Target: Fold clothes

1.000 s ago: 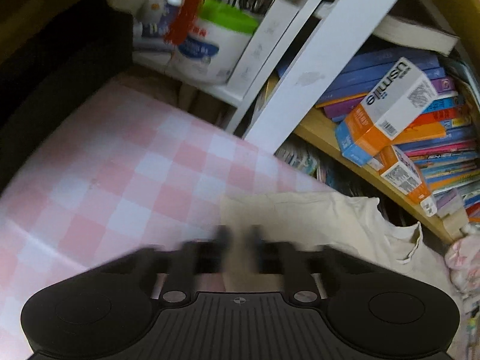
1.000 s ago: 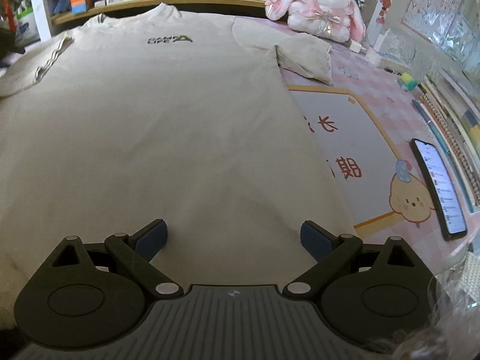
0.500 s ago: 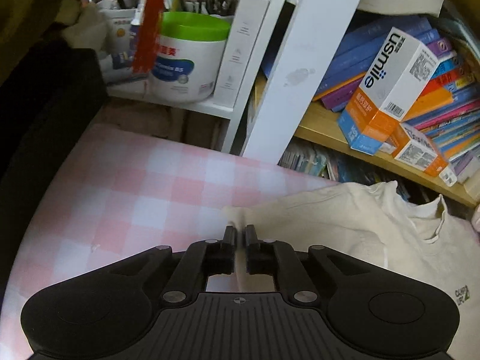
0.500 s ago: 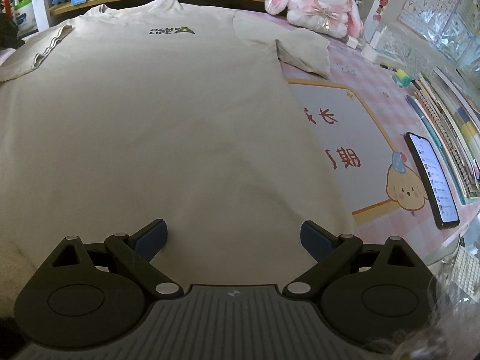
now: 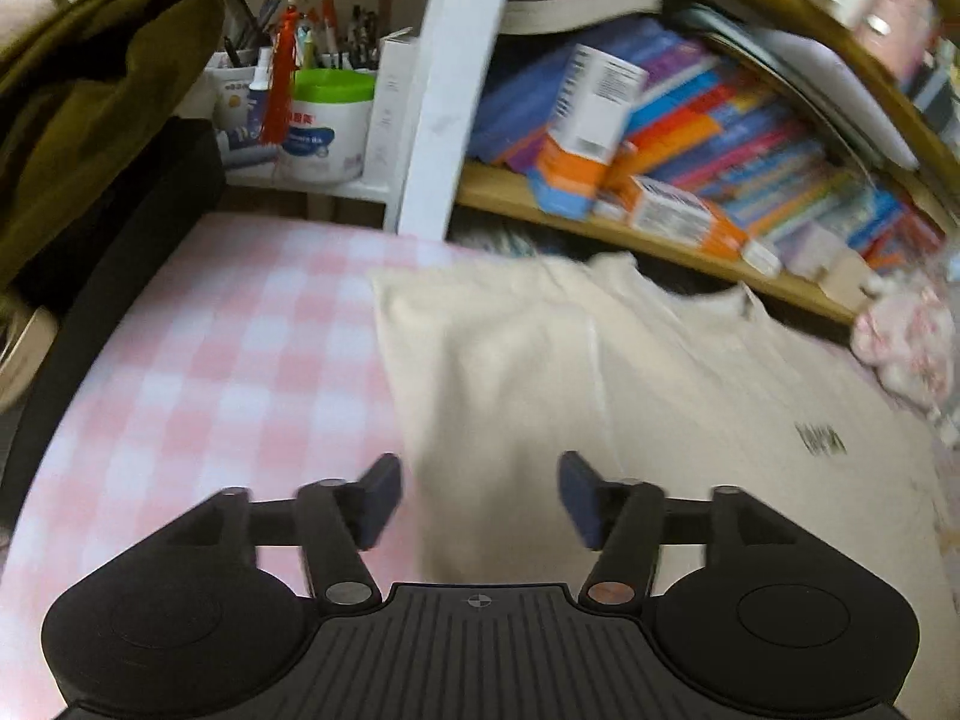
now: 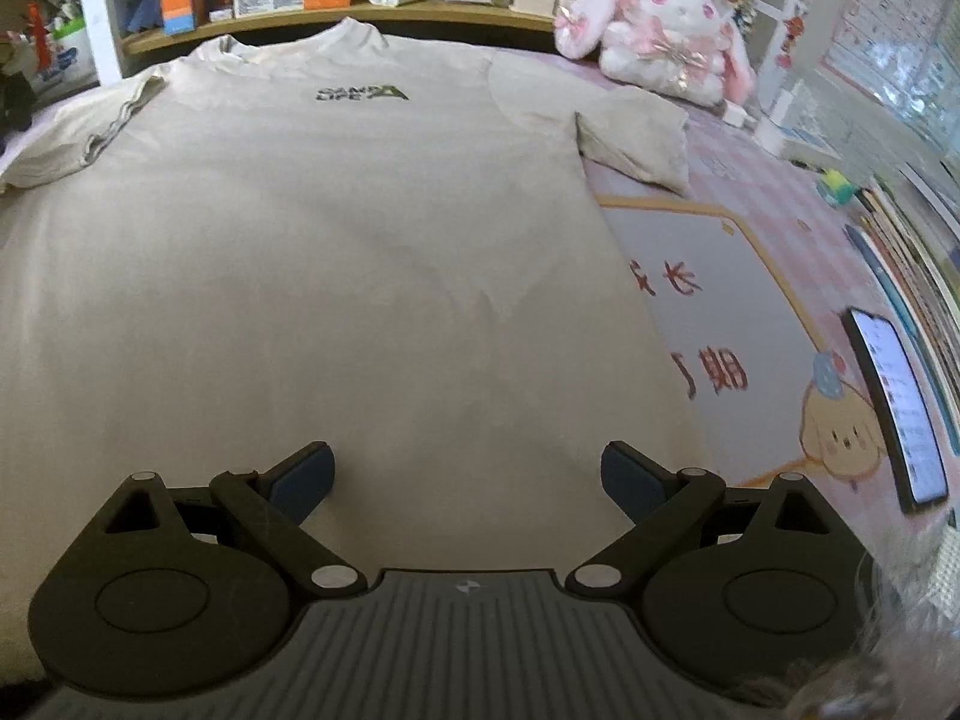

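Cream T-shirt (image 6: 312, 276) spread flat, front up, on pink checked cloth (image 5: 198, 372); collar toward bookshelf (image 5: 630, 228). Left sleeve partly folded onto body, right sleeve lying out to side. Left gripper (image 5: 480, 495) over shirt's left sleeve edge, jaws released wide, nothing between. Right gripper (image 6: 468, 483) above hem, jaws spread wide, empty. Plush rabbit (image 6: 666, 30) beyond right sleeve. Phone (image 6: 897, 408) on mat (image 6: 720, 276), right of shirt. Left view blurred.

1 T-shirt (image 6: 336, 276) — maybe 1 phone (image 6: 900, 402).
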Action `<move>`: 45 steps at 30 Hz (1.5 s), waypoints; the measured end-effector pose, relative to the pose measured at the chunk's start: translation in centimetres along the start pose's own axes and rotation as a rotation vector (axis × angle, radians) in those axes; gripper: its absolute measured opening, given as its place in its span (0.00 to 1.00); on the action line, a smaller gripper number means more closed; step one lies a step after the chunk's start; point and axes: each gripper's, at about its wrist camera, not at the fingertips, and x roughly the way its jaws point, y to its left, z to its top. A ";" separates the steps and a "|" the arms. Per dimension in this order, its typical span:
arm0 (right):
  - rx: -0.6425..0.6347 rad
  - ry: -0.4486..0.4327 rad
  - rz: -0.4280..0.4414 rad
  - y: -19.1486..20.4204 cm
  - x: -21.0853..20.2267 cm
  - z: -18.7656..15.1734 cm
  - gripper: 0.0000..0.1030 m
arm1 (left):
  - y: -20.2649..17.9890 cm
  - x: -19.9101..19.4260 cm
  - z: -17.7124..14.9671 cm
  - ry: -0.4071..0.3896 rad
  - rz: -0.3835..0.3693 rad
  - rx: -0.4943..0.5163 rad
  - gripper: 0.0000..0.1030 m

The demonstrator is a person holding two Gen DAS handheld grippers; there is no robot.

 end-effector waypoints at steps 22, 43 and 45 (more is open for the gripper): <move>-0.099 -0.071 0.161 -6.9 1.3 -0.4 0.97 | -17.6 -7.0 -14.3 0.063 0.123 0.098 0.81; -0.037 -0.124 0.063 -5.4 -2.3 -1.1 0.98 | -18.6 -7.6 -14.7 0.072 0.032 0.257 0.90; -0.036 -0.122 0.049 -4.9 -2.6 -1.3 0.98 | -18.0 -7.8 -14.9 0.072 0.021 0.253 0.90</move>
